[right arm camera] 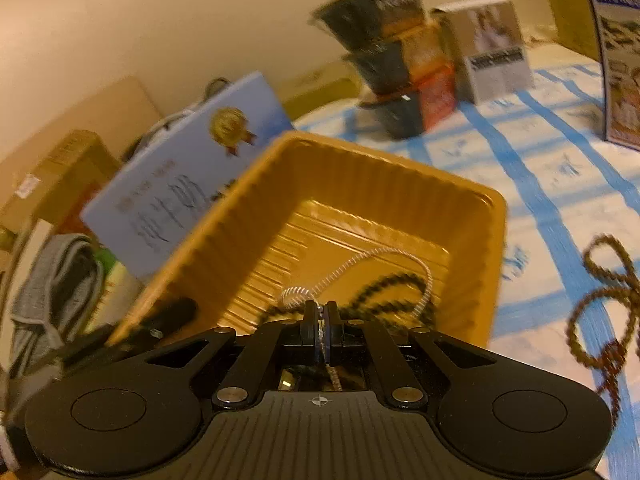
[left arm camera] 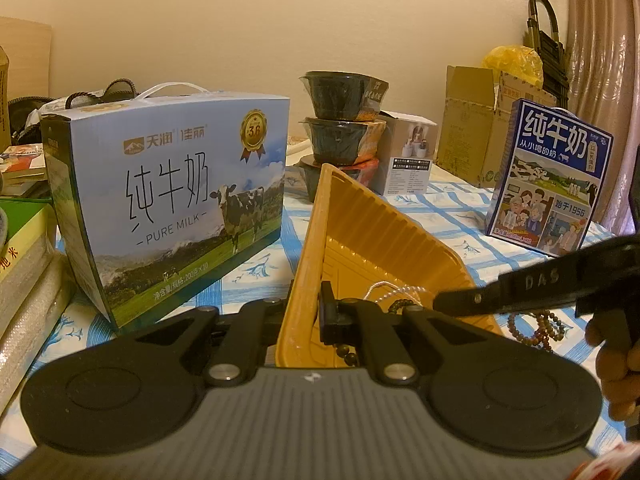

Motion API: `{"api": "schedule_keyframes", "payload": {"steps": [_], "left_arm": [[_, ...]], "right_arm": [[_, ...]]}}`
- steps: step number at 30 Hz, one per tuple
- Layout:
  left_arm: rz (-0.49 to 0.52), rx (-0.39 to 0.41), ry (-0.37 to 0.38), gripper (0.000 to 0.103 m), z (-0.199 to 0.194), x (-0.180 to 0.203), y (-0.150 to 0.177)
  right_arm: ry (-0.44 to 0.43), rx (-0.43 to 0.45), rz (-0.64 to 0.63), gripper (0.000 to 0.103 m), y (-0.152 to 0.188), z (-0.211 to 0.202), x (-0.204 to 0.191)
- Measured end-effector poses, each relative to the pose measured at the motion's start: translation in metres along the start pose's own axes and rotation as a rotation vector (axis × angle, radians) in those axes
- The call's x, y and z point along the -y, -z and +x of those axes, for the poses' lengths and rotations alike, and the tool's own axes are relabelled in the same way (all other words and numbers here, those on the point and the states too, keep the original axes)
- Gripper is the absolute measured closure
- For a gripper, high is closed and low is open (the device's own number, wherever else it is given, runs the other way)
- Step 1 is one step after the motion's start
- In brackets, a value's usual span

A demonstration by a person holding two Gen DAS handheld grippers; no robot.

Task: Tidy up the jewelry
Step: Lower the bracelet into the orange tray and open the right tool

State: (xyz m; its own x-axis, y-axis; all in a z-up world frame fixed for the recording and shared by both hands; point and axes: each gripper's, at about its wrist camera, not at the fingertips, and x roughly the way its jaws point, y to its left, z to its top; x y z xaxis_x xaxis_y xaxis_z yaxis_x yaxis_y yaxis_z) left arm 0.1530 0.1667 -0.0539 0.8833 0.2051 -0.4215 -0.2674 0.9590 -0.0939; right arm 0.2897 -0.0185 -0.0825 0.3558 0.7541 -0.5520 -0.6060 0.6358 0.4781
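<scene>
A silvery, finely ribbed chain (right arm camera: 400,256) is lying looped on the ridged floor of the yellow plastic tray (right arm camera: 472,216), tangled with a strand of dark round beads (right arm camera: 384,284). Your right claw (right arm camera: 321,320) is clenched on that silver chain just above the tray's near wall, a bit of chain showing behind the pads. Your left claw (left arm camera: 308,304) is pinching the tray's thin fluted rim, tilting the tray up on one side. Just beside the tray, a looped string of brown wooden beads (right arm camera: 600,312) is resting on the bench (right arm camera: 540,184), which is wearing a white cloth with blue checks. Further out, a glossy cardboard milk carton (left arm camera: 168,200) is standing left, and three stacked dark bowls (left arm camera: 344,120) are sitting behind
</scene>
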Motion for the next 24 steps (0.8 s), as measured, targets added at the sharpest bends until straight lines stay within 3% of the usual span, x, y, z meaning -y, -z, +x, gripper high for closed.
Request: {"api": "schedule_keyframes", "payload": {"steps": [3, 5, 7, 9, 24], "left_arm": [[-0.003, -0.001, -0.002, 0.096, 0.000, 0.000, 0.000], [-0.002, -0.001, -0.001, 0.096, 0.000, 0.000, 0.000], [-0.001, -0.001, -0.001, 0.097, 0.001, -0.001, 0.001], [-0.001, -0.001, -0.002, 0.097, 0.001, -0.001, 0.001], [0.006, -0.003, -0.008, 0.097, 0.002, 0.000, 0.001]], "right_arm": [[0.019, -0.028, -0.008, 0.099, 0.000, 0.004, 0.004], [0.037, -0.037, -0.026, 0.092, 0.002, 0.003, 0.004], [0.053, -0.041, -0.030, 0.051, 0.004, 0.001, 0.004], [0.058, -0.022, -0.024, 0.040, 0.007, -0.003, 0.004], [0.058, -0.013, 0.014, 0.039, 0.012, -0.022, 0.010]]}}
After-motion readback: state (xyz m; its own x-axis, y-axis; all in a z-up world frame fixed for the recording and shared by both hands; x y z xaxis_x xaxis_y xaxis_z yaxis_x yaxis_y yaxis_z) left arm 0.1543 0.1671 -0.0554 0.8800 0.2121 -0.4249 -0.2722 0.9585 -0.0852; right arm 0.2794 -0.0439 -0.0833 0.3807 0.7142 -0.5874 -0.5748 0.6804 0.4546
